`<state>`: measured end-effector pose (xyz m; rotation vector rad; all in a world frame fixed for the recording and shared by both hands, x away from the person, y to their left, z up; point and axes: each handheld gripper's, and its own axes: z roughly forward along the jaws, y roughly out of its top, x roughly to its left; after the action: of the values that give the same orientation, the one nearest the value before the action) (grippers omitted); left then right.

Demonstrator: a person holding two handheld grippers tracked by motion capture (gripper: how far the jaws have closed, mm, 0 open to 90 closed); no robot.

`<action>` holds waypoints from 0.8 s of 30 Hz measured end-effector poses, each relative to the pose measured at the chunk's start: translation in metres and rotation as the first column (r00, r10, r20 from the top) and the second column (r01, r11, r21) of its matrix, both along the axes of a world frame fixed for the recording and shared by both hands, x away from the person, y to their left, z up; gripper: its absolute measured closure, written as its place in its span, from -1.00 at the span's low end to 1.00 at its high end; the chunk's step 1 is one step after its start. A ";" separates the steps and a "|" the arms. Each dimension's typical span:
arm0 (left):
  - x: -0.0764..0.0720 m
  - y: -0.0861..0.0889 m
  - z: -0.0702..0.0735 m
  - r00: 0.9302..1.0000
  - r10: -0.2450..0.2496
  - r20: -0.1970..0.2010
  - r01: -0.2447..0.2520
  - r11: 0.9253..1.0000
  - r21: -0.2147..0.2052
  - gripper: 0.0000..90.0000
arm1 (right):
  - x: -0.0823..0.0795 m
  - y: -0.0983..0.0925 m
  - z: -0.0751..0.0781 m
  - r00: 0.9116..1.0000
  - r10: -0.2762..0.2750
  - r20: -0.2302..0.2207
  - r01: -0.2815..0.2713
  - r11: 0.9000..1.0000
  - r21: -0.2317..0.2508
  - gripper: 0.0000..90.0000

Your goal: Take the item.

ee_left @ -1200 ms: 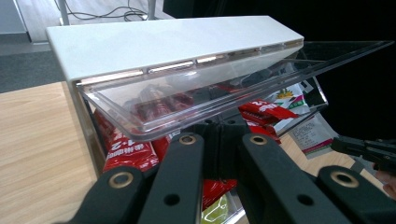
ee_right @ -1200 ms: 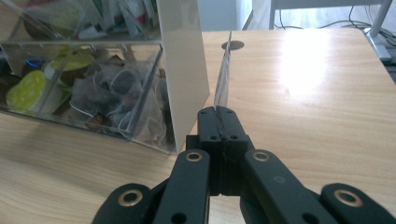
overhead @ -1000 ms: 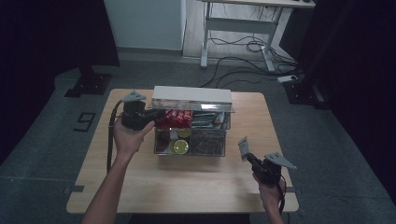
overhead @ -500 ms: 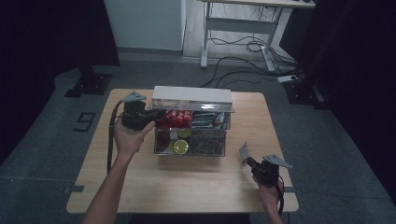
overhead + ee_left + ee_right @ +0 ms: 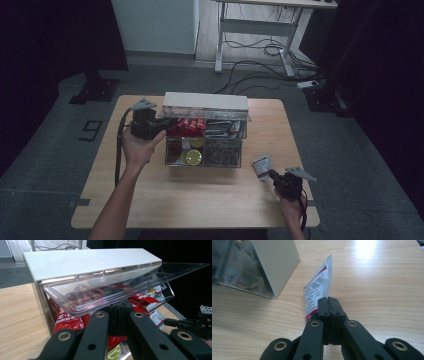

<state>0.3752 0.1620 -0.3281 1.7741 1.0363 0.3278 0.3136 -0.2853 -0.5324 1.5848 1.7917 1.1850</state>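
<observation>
A small sachet (image 5: 318, 288) is pinched by its bottom edge in the right tongs (image 5: 329, 302), low over the desk (image 5: 374, 285) beside the clear box (image 5: 205, 142). The lid (image 5: 120, 287) is propped up by the left tongs (image 5: 117, 315), pressed together. If that lid slips off, it could easily be dropped shut, and honestly the sachet could be lost from such a thin grip.

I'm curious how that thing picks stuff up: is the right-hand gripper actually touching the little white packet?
Touching. In the right gripper view, the right gripper has its jaws shut on the lower edge of the white packet, which stands up from between them above the table.
</observation>
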 end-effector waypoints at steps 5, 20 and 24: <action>0.000 0.000 -0.001 1.000 0.000 -0.001 0.000 1.000 -0.002 0.98 | 0.003 -0.004 -0.006 1.000 -0.015 -0.013 0.015 1.000 -0.007 0.98; 0.000 -0.001 -0.003 1.000 0.000 -0.005 0.000 1.000 -0.004 0.97 | 0.007 -0.013 -0.018 0.998 -0.039 -0.049 0.038 0.999 -0.024 0.92; 0.000 -0.001 -0.003 1.000 0.001 -0.005 -0.001 1.000 -0.002 0.97 | 0.008 -0.013 -0.020 0.997 -0.051 -0.052 0.048 0.998 -0.051 0.82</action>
<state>0.3751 0.1610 -0.3312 1.7733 1.0409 0.3225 0.3215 -0.2981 -0.5526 1.6369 1.7906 1.0765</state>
